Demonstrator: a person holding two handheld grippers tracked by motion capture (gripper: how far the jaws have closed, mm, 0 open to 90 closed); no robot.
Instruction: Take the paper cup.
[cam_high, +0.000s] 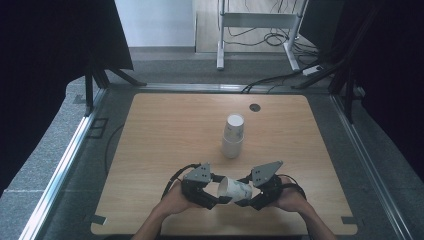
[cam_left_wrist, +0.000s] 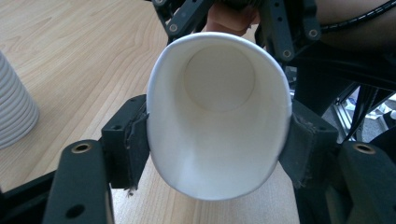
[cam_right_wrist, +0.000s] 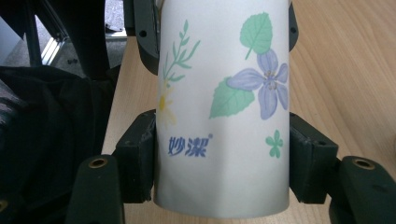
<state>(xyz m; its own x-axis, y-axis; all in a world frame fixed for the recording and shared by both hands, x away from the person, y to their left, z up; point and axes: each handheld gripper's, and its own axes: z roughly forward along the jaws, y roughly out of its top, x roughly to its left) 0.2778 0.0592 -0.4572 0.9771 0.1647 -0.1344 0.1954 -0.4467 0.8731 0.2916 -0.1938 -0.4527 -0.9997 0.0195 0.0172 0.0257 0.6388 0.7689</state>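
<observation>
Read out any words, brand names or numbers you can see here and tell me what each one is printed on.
"妙潔" with a tiny mark after it, too small to read: blue print on the side of the paper cup, below its painted flowers and leaves.
Stack of cups on the table: no print legible.

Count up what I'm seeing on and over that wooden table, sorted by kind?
Single paper cup, held sideways between both grippers: 1
Stack of paper cups, standing on the table: 1
Handheld grippers, left gripper and right gripper: 2
Total: 4
</observation>
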